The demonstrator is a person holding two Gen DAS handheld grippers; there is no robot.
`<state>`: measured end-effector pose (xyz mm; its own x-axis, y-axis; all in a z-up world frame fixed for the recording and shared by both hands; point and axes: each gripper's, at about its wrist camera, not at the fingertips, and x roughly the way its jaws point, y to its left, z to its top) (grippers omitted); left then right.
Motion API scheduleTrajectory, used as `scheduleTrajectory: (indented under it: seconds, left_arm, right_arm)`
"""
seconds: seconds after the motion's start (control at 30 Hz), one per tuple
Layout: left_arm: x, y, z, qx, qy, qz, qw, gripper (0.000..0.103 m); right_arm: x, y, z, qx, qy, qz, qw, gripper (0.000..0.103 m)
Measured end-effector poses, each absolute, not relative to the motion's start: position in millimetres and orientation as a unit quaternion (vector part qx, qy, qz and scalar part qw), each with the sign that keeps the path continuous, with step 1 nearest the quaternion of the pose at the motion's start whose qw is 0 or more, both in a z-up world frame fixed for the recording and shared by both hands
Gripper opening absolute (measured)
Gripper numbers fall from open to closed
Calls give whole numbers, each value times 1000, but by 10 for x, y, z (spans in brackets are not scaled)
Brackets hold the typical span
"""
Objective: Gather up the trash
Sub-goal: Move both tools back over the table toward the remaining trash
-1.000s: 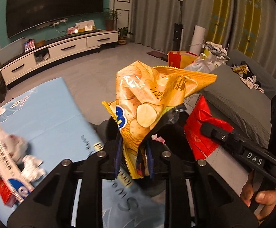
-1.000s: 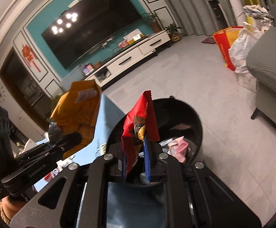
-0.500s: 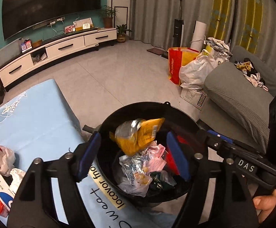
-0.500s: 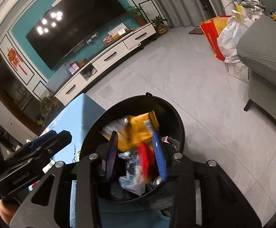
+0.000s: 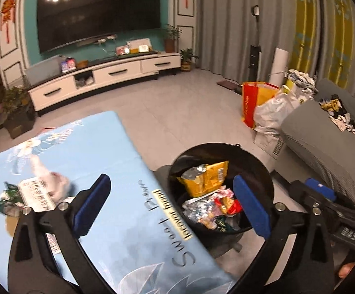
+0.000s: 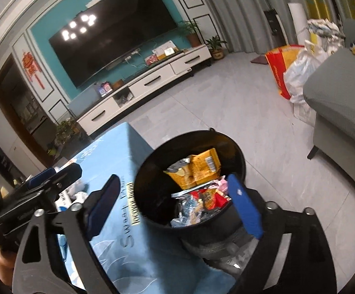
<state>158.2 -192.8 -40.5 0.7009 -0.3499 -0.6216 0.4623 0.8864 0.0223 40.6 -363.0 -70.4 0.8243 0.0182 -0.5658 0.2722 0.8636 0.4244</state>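
Trash was what remained for you on the pale blue printed bench: a white crumpled tissue wad, a white flat carton with printed text and a dark green wrapper lay clustered at the far left of the left wrist view. Your left gripper was spread wide with nothing between its blue pads, and it straddled the bench edge and the round black plastic trash bin. Your right gripper was likewise spread and empty, and it hung over the bin's mouth.

The bin sat on the floor, touching or just beside the right edge of the bench; I could not tell which. Inside it lay a crumpled yellow chip bag on top of a red snack wrapper and silvery foil scraps.

The relation that mattered for you, as I judged it: the leftover pile lay to the left of both grippers, well apart from the bin, and your left gripper was clearly the nearer one. The carton's long axis ran roughly from the near left toward the far right across the bench, so you would likely have had to turn the left gripper to close across its narrow width. The pile was blurred in the left view, so its finer detail could not be made out.
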Motion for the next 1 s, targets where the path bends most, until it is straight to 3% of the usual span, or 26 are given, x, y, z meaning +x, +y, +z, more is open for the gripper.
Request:
scheduleTrajectory:
  seconds: [0.13,0.33,0.8,1.0]
  left_arm:
    - [1399,-1698,-236,80,300,-209,927,100]
    - [1167,-1209,-208,62,308,-195,929,100]
    - [957,624,-1112,-73,430,-86,896,100]
    - [984,889,-1298,-104,441,-68,889,100]
  right_arm:
    - [322,-3451,-565,243,287,-56,925,100]
    - [310,-3041,-535,208,326,-26,922,100]
    - [495,-2133,-900,174,423,84,885,100]
    - [624,-1824,-1077,169,444,122,871,100]
